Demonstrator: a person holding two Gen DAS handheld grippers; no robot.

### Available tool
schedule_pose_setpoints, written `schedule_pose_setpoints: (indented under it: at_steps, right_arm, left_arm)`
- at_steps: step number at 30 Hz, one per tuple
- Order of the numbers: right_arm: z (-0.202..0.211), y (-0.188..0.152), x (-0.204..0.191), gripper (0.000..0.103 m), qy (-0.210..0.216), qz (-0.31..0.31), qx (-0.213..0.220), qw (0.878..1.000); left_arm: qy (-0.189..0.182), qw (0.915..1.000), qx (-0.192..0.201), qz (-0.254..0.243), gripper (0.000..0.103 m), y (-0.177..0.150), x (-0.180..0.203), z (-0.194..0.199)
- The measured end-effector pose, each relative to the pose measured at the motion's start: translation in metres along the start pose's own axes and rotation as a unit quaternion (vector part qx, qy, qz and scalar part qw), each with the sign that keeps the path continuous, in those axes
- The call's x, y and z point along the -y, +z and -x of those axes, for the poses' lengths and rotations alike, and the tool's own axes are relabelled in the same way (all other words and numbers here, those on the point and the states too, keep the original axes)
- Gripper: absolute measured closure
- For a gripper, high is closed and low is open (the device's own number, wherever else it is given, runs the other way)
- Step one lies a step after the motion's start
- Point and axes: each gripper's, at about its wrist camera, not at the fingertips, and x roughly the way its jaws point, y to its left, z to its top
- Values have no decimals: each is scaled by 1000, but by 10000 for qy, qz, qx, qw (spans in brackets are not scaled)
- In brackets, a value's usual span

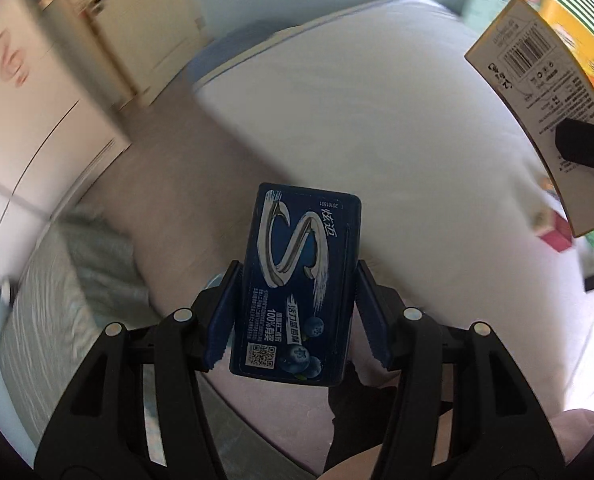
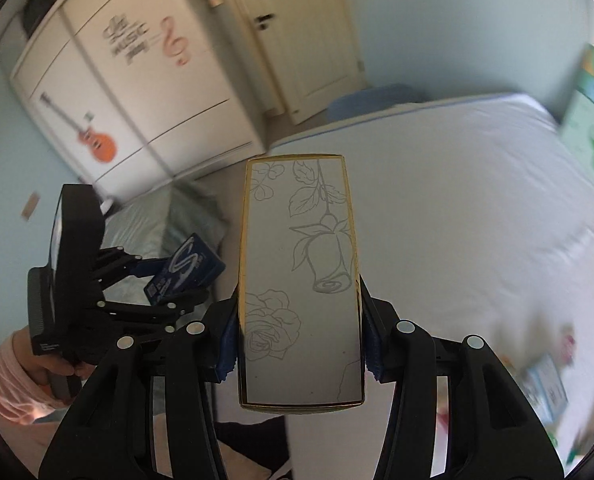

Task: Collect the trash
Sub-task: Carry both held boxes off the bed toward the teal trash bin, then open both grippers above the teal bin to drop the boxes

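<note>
Gum pack, dark blue, sits clamped in the left tongs, its long axis running forward along the fingers, printed face up, above the bed. Right tongs grip a gold-edged box etched with roses, likewise lengthwise, far end pointing away.

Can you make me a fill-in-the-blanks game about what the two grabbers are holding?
1. The left gripper is shut on a gum pack whose colour is ____.
2. The right gripper holds a silver box engraved with ____.
3. The rim of that box is coloured ____.
4. The wardrobe has an orange ____ sticker on it.

Missing words: blue; roses; gold; guitar
</note>
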Motion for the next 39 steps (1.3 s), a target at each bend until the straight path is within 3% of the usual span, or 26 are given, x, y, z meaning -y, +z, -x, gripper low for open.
schedule_pose_setpoints:
  at_steps: [5,12,22,24,25,26,27,39]
  right_arm:
    - [-60,42,-49,53,555,608,-371,9959]
    - [-115,74,-108,53,1103,1179,-794,9837]
    - [-156,97,-154,52,1548,1704,-1204,9657]
    - [-158,100,-154,44,1612,1688,-1298,9637]
    - [-161,103,-154,33,1667,1653,-1285,9635]
    - [-163,105,-155,32,1663,1634,-1254,9643]
    - [-163,107,-154,32,1668,1622,-1258,9644]
    - [-162,111,-130,33,1332,1327,-1232,9744]
  left_arm:
    - [264,9971,-150,698,50,-11,-62,-13]
    - [552,9879,-325,1414,50,-29,-130,-25]
    - [668,9763,-391,2020,49,-40,-170,-29]
    - [736,9746,-438,2069,40,-40,-170,-30]
    - [764,9739,-450,2089,23,-39,-169,-30]
    - [801,9734,-442,2100,12,-38,-171,-30]
    - [843,9731,-464,2092,9,-39,-173,-32]
    - [749,9759,-651,1944,7,-36,-171,-47]
